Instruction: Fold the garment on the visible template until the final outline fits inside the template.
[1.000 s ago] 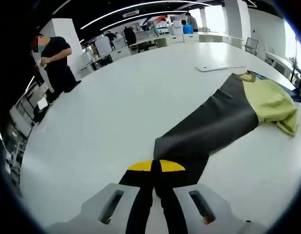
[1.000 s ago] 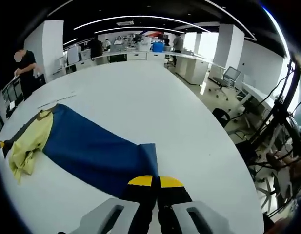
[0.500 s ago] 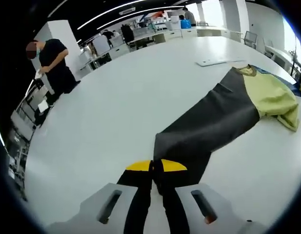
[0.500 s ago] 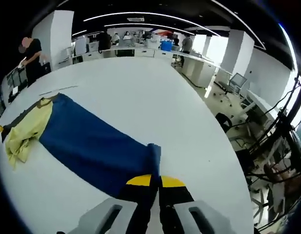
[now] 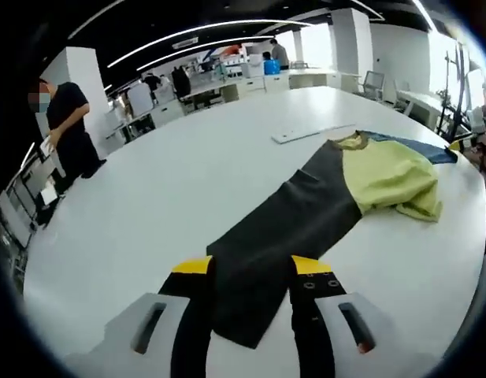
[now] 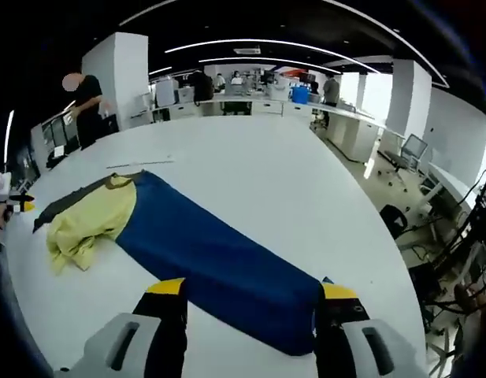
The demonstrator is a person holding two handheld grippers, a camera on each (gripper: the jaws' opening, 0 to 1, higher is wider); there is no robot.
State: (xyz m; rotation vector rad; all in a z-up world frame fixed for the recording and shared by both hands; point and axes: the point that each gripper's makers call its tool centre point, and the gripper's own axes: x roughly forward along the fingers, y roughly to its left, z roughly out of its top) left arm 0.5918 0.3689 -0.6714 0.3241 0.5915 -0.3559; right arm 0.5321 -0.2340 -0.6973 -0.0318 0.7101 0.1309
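Garment point(image 5: 306, 213) flat on table point(image 5: 164, 189), ends between both wide-spread tools point(image 5: 250, 272) point(image 6: 254, 295).

A large white table point(image 5: 187, 181) carries a garment point(image 5: 306, 213) spread flat: dark and blue panels, a crumpled yellow-green part at one end. A thin white strip point(image 5: 313, 132) lies just beyond it.

I count one garment point(image 5: 306, 213) on my tabletop point(image 5: 187, 181), made of three colour panels: one black, one yellow-green, one blue point(image 6: 227, 260). One thin white strip point(image 5: 313, 132) lies beyond it. I hold two grippers, left gripper point(image 5: 252, 272) and right gripper point(image 6: 250, 295), with two yellow-tipped jaws each.
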